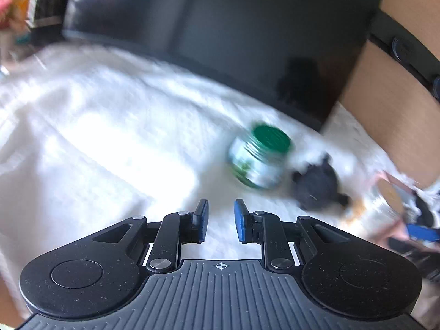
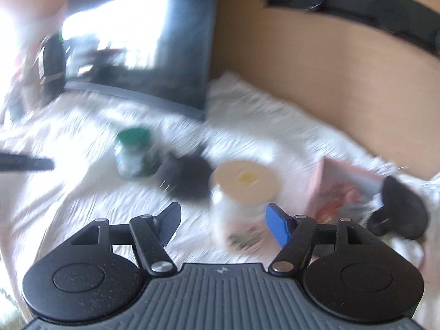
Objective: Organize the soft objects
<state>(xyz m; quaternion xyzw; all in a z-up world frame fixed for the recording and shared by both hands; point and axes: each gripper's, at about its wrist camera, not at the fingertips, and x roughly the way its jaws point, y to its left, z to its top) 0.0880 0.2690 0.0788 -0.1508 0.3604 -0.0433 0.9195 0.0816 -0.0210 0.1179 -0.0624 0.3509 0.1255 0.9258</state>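
A green-lidded jar (image 1: 258,159) stands on a white cloth (image 1: 96,137), with a dark soft object (image 1: 316,188) just right of it. My left gripper (image 1: 220,221) is open and empty, a little in front and left of the jar. In the right wrist view the jar (image 2: 134,152), the dark soft object (image 2: 187,177) and a clear jar with a beige lid (image 2: 246,181) sit in a row. My right gripper (image 2: 222,224) is open wide, with the beige-lidded jar between its fingers, apart from both pads. Both views are blurred.
A black monitor (image 1: 233,35) stands at the back of the cloth. A pink packet (image 2: 343,189) and another dark soft thing (image 2: 401,211) lie to the right. A tan wall (image 2: 316,63) rises behind. Cluttered items (image 2: 41,63) stand at far left.
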